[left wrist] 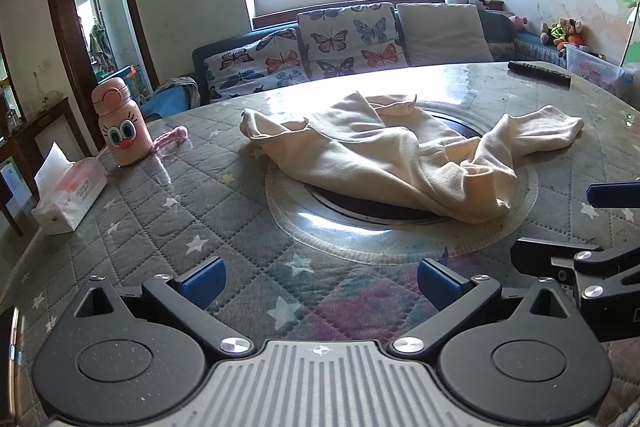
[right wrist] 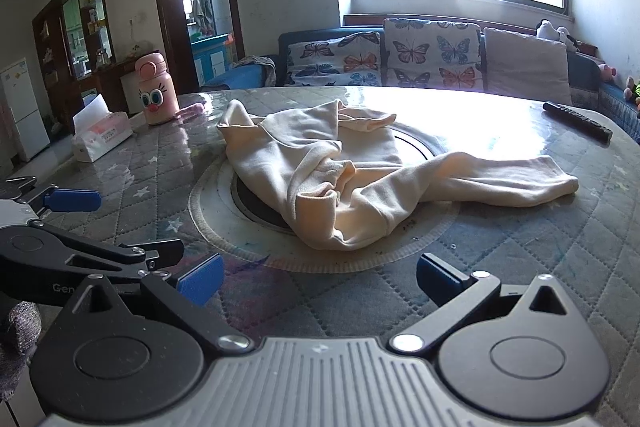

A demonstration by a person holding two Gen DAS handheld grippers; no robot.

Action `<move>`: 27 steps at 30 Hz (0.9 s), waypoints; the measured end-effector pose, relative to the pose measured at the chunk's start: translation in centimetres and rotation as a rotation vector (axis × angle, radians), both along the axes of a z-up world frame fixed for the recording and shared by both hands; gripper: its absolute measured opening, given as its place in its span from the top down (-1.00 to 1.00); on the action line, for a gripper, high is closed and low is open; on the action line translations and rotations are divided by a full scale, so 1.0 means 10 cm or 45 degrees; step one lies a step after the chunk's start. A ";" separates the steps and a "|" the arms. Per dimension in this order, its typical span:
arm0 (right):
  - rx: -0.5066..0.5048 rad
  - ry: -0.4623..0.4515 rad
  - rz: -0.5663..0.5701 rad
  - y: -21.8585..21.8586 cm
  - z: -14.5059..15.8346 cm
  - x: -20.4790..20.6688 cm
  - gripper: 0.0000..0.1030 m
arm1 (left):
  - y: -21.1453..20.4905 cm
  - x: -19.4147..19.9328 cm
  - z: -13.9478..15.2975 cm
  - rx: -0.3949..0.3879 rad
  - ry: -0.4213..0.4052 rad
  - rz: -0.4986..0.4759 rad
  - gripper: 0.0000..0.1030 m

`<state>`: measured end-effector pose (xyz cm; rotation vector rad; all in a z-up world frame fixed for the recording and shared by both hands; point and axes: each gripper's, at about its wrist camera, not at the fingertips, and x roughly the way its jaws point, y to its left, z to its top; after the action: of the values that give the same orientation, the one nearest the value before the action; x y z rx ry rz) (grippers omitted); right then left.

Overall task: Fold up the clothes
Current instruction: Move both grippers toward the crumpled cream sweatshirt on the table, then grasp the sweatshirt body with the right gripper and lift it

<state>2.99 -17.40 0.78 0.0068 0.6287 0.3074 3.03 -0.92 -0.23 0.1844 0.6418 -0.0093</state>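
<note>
My left gripper (left wrist: pixel 322 277) is spread wide with nothing between its blue pads (left wrist: pixel 203 279), hovering over the near edge of the quilted surface (left wrist: pixel 168 211). My right gripper (right wrist: pixel 320 277) is spread just as wide and grasps nothing, close beside the left one. The cream garment (left wrist: pixel 384 155) lies crumpled on the round glass inset (left wrist: pixel 360 239) in the middle of the surface, apart from both grippers. One sleeve stretches to the right of the inset, and another end bunches on its far left side. Left of the garment stands a pink bottle (left wrist: pixel 122 123) with a cartoon face, and a tissue box (left wrist: pixel 68 193) sits nearer than it. Far right of the garment lies a dark bar (left wrist: pixel 539 73), perhaps a remote control.
</note>
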 end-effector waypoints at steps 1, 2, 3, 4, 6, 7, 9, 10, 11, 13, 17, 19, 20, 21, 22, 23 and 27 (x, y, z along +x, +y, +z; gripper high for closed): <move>0.000 0.002 0.001 0.00 0.00 0.02 -1.00 | 0.00 0.02 0.00 0.000 0.003 0.001 -1.00; -0.001 0.004 0.002 0.00 0.00 0.03 -1.00 | 0.01 0.04 0.00 0.001 0.005 0.001 -1.00; -0.001 0.006 0.003 0.01 0.00 0.05 -1.00 | 0.01 0.06 -0.01 0.001 0.008 0.001 -1.00; -0.002 0.009 0.003 0.01 0.00 0.06 -1.00 | 0.01 0.07 -0.01 0.001 0.010 0.001 -1.00; -0.007 0.017 0.001 0.01 -0.01 0.10 -1.00 | 0.01 0.11 -0.01 0.002 0.015 0.002 -1.00; -0.007 0.021 0.002 0.02 -0.02 0.11 -1.00 | 0.01 0.13 -0.01 0.001 0.017 0.004 -1.00; -0.007 0.029 0.004 0.02 -0.02 0.15 -1.00 | 0.02 0.16 -0.02 0.000 0.023 0.006 -1.00; -0.006 0.032 0.005 0.02 -0.03 0.16 -1.00 | 0.02 0.17 -0.01 -0.001 0.025 0.008 -1.00; -0.005 0.035 0.005 0.02 -0.03 0.17 -1.00 | 0.02 0.19 -0.01 -0.001 0.028 0.010 -1.00; -0.004 0.043 0.005 0.03 -0.03 0.20 -1.00 | 0.03 0.22 0.00 -0.002 0.031 0.009 -1.00; 0.009 0.055 0.007 0.02 -0.01 0.29 -1.00 | 0.05 0.31 0.02 -0.003 0.032 0.014 -1.00; 0.008 0.057 0.010 0.02 0.00 0.34 -1.00 | 0.05 0.37 0.03 -0.005 0.038 0.015 -1.00; 0.009 0.060 0.016 0.03 0.01 0.37 -1.00 | 0.05 0.39 0.03 -0.004 0.040 0.015 -1.00; 0.011 0.063 0.021 0.03 0.01 0.40 -1.00 | 0.05 0.42 0.03 -0.002 0.043 0.013 -1.00; 0.012 0.065 0.027 0.04 0.01 0.42 -1.00 | 0.05 0.45 0.03 0.000 0.046 0.013 -1.00; 0.014 0.067 0.034 0.04 0.02 0.45 -1.00 | 0.05 0.48 0.03 0.001 0.049 0.012 -1.00; 0.022 0.074 0.052 0.05 0.02 0.56 -1.00 | 0.06 0.61 0.04 0.004 0.061 0.019 -1.00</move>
<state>8.56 -16.87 1.03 0.0193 0.6846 0.3533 9.13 -0.34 0.12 0.1830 0.6911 0.0015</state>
